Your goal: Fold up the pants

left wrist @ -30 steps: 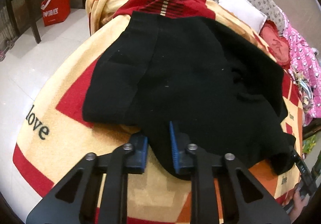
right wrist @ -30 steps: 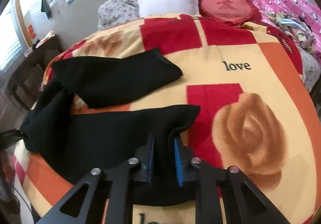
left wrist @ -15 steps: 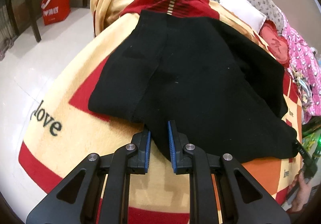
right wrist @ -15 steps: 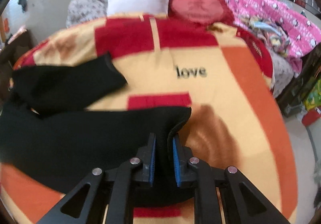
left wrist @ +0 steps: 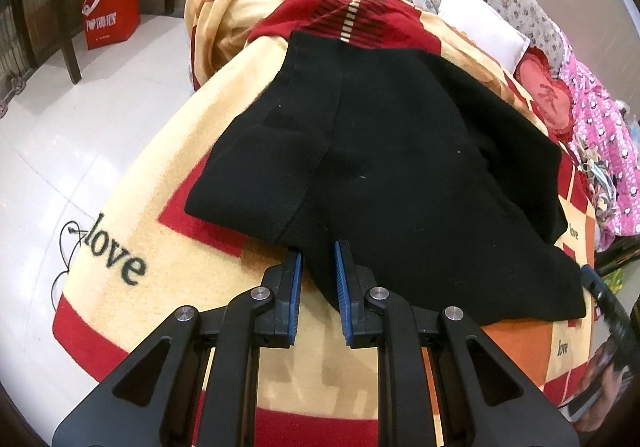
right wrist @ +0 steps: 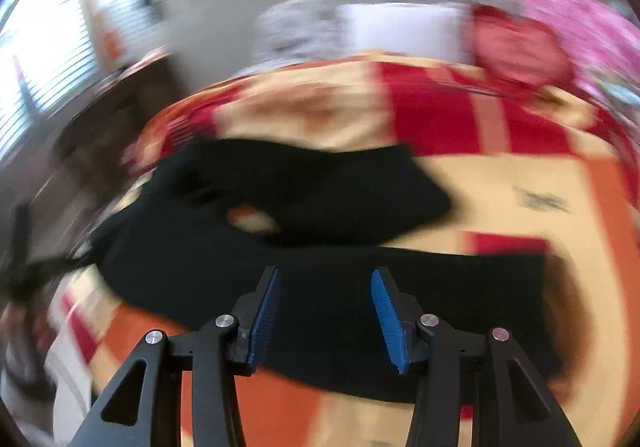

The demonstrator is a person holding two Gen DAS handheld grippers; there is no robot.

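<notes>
Left gripper (left wrist: 318,279): jaws narrowly parted, a fold of the black pants (left wrist: 400,175) caught between the blue pads | Right gripper (right wrist: 325,311): jaws spread wide, nothing gripped (view motion-blurred) | Pants: laid across the "love" blanket (left wrist: 132,183), one leg near, the other farther back | White pillow (left wrist: 480,27): at far end of bed.
</notes>
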